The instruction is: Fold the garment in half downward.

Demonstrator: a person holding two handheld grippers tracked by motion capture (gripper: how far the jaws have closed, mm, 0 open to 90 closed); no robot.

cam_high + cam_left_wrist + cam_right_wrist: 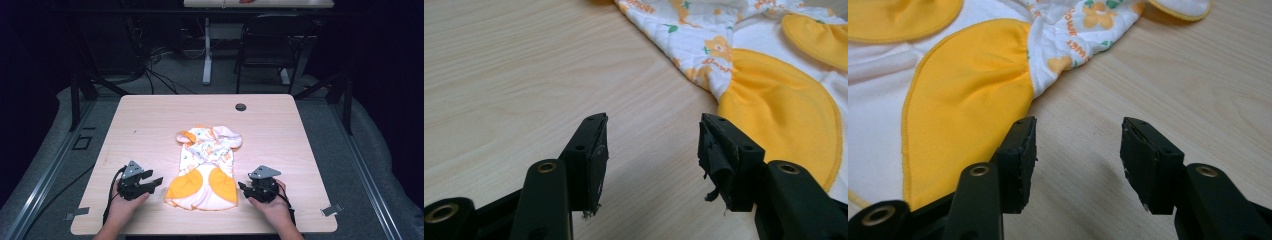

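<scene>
Black jaws gaping wide on both my grippers, nothing between. Am keeping left gripper (145,184) and right gripper (251,189) flanking garment (206,167), likely readying pinch on each side. Soft quilted baby romper, orange-yellow patches, floral print, lying flat near desk (150,120) front edge, centred.

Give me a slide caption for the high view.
Two open grippers flank a baby garment on a wooden table.

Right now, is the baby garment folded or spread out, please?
Mostly spread: the baby garment lies flat on the table, though its upper part looks bunched.
</scene>
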